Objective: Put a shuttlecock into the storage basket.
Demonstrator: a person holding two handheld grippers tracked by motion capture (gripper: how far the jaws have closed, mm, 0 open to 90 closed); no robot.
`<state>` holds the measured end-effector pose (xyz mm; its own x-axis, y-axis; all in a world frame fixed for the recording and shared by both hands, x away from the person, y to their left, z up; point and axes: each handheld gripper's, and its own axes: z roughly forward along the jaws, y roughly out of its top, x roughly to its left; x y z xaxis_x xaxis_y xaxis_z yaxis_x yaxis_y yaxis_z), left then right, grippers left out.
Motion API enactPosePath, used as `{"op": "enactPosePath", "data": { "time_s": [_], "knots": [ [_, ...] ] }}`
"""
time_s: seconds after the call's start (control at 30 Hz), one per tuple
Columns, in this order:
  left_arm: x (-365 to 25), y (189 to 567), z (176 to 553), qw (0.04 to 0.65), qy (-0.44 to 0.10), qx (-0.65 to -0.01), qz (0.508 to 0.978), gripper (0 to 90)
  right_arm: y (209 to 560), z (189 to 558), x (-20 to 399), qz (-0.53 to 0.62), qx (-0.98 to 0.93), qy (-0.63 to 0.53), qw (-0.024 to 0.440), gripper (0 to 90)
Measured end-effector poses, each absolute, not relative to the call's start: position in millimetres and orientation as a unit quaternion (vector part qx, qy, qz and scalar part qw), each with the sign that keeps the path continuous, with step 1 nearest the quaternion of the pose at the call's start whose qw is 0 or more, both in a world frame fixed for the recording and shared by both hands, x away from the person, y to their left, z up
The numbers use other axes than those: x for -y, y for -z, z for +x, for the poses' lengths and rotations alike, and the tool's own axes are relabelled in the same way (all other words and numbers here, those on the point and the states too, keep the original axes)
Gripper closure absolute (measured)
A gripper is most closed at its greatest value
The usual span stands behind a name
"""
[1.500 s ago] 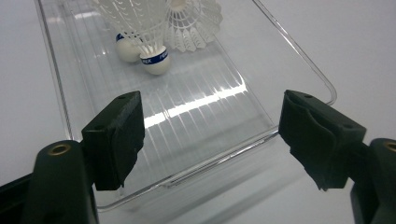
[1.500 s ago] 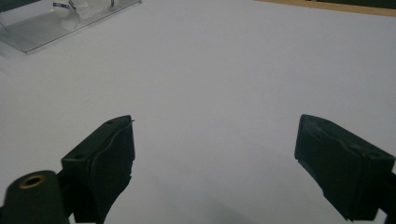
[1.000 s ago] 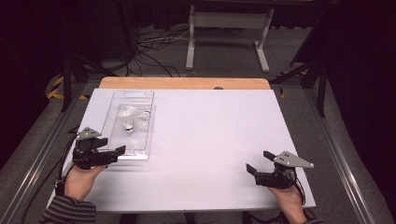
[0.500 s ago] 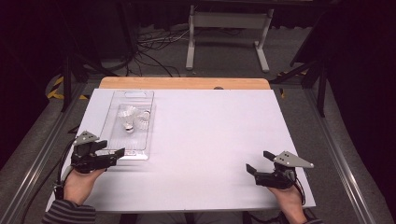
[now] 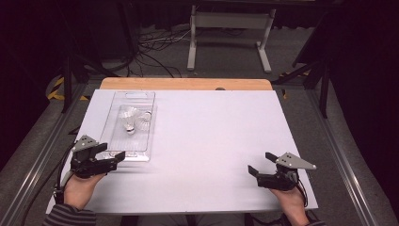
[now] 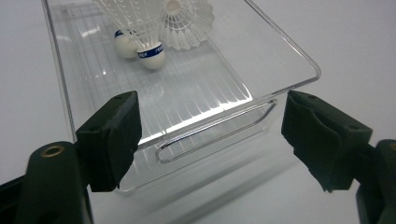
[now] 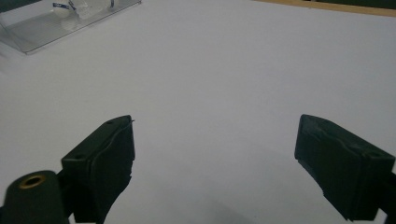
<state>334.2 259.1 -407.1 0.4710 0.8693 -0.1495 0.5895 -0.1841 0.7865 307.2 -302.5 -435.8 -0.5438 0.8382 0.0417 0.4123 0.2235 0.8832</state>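
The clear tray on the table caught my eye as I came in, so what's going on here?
A person holds a two-jaw gripper in each hand at a white table. The left gripper sits at the near end of the clear tray, jaws open on either side of its handle slot without gripping it. Shuttlecocks lie at the tray's far end. The right gripper rests open over bare table at the near right, away from the tray.
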Motion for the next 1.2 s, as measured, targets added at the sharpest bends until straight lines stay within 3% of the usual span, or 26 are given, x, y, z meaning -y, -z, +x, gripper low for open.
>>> {"op": "enactPosePath", "data": {
  "time_s": [0.6, 1.2],
  "knots": [
    [-258.8, 410.2, 318.4, 0.447, -0.195, -0.467, 0.738, 21.4, 435.7, 307.1, 302.3, 0.418, -0.748, -0.46, 0.231, 12.8],
    [-258.6, 417.2, 307.8, 0.465, -0.183, -0.454, 0.738, 19.7, 435.4, 306.7, 302.4, 0.418, -0.748, -0.461, 0.231, 12.7]
  ]
}}
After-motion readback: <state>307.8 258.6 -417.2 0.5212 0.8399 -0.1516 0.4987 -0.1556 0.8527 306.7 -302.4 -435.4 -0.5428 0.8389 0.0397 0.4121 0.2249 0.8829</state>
